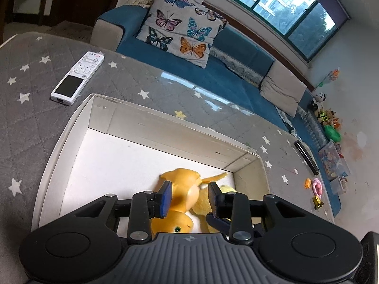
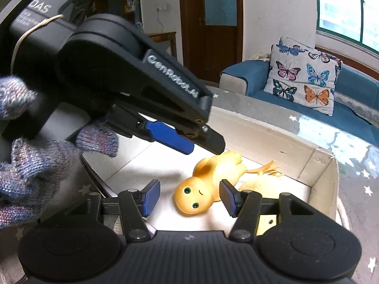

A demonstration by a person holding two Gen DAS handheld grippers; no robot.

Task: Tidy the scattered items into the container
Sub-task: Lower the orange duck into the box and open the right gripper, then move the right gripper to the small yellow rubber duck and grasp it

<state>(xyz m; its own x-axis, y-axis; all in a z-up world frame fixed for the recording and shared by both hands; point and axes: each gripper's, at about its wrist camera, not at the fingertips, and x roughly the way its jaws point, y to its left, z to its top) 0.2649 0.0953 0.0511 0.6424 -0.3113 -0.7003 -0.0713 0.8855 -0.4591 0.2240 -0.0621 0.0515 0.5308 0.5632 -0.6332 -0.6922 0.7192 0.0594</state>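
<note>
An orange toy duck with green eyes lies on its side inside the white cardboard box, next to a pale yellow soft thing. My left gripper hovers open just above the duck's body, its blue pads either side of it and not touching. My right gripper is open too, with the duck's head showing between its fingers from above. A white remote lies on the grey star cloth beyond the box's far left corner.
A black remote-like bar and small toys lie on the cloth to the right of the box. A gloved hand holds the left gripper. Behind the table is a blue sofa with a butterfly pillow.
</note>
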